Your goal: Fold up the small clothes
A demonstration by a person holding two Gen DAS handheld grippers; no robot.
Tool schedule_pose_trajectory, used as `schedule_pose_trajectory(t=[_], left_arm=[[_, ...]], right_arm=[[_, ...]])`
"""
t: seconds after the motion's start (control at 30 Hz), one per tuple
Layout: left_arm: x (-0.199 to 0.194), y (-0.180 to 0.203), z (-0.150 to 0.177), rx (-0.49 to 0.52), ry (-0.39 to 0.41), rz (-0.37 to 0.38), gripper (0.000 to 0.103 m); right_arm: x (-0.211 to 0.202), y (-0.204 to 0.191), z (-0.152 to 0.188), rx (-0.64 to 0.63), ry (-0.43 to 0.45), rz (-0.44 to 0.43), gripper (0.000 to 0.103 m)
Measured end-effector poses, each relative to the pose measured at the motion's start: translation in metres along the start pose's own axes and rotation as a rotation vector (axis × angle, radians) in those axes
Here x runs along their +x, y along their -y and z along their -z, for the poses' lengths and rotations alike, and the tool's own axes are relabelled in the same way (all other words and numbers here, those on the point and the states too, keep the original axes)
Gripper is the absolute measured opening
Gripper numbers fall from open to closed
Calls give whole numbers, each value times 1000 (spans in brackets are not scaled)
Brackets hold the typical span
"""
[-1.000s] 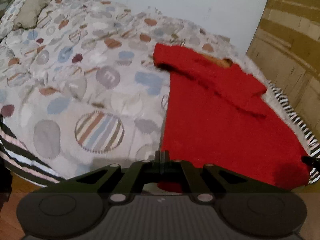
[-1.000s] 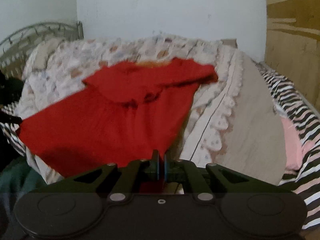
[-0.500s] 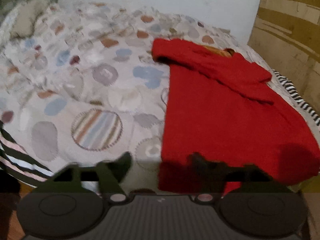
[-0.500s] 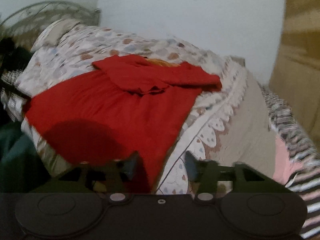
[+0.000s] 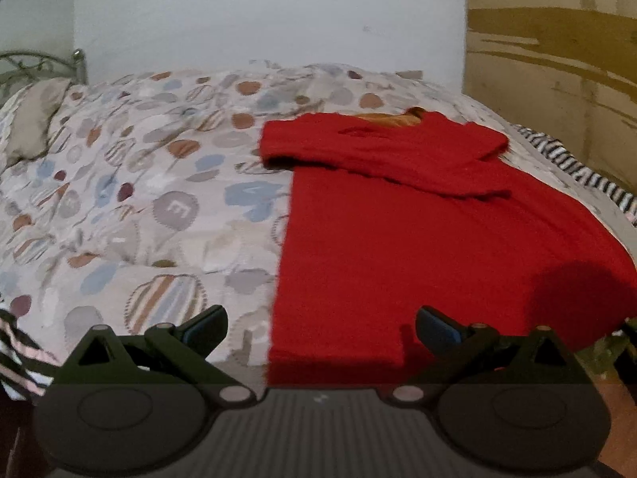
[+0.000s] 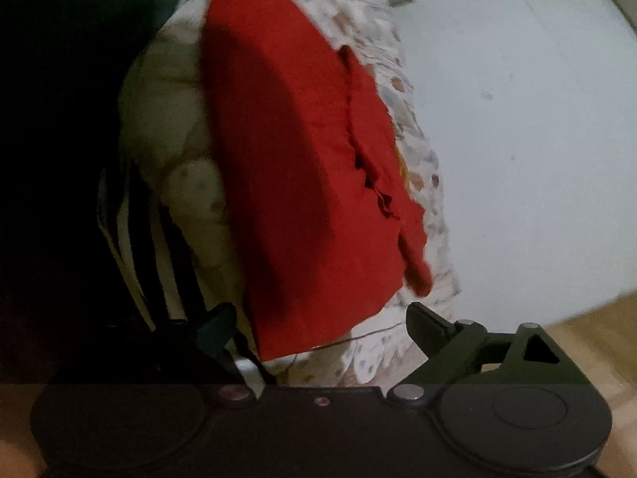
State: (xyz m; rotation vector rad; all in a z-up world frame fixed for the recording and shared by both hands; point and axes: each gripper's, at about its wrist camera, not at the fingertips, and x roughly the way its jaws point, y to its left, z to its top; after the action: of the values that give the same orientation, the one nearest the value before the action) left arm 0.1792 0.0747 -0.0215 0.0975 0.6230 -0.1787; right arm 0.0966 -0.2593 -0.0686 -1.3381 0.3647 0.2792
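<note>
clearly the red garment (image 5: 418, 247) is soft, light and floppy, so with both my left gripper (image 5: 320, 324) and right gripper (image 6: 318, 324) spread wide and empty, i'd pinch the hem corner between each pair of jaws.

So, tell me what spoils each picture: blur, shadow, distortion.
Left wrist view: fairly sharp, fisheye bends the wall edges, a round shadow sits on the red garment. Right wrist view: rolled sideways, motion-smeared, left side nearly black, a broad shadow across the garment.

red garment (image 5: 418, 239): looking like matt, slightly nubby cloth
quilt (image 5: 151, 183): showing soft printed cotton, puffy
left gripper (image 5: 320, 324): looking matt dark plastic, ribbed base
bed frame (image 5: 40, 63): showing dull metal
</note>
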Motion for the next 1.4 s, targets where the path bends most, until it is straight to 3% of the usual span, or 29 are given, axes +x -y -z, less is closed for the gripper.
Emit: schedule_pose_trajectory(t=[0.17,0.23,0.27,0.3,0.4,0.63,0.73,0.87,0.93,1.07,1.27,1.4], left_arm=[[-6,15,4,59,36,62,103],[-9,23,7,93,60,94,103],[-10,27,8,107,70,109,103],[-11,32,10,129,79,128,103],[-12,51,16,185,99,193,103],[-8,109,32,309,150,289,103],[5,135,34,343,149,267,103],[29,160,32,401,124,187,103],[34,165,34,443,121,171,103],[30,155,42,488,99,201,103],[25,130,53,552,41,255,102],[22,113,58,602,-4,234,102]], right_arm=[[6,-20,5,-209,37,38,70],[3,-19,6,-233,40,0,42],[0,-17,7,-227,36,-27,36],[-3,-14,7,-209,39,-43,21],[-11,14,1,-91,39,-105,6],[-8,121,-27,389,27,-344,6],[1,170,-31,602,39,-419,6],[15,212,-39,746,64,-452,6],[15,221,-41,762,72,-464,6],[8,216,-42,661,81,-484,6],[-3,160,-18,498,40,-498,10],[-7,114,-1,394,25,-480,34]])
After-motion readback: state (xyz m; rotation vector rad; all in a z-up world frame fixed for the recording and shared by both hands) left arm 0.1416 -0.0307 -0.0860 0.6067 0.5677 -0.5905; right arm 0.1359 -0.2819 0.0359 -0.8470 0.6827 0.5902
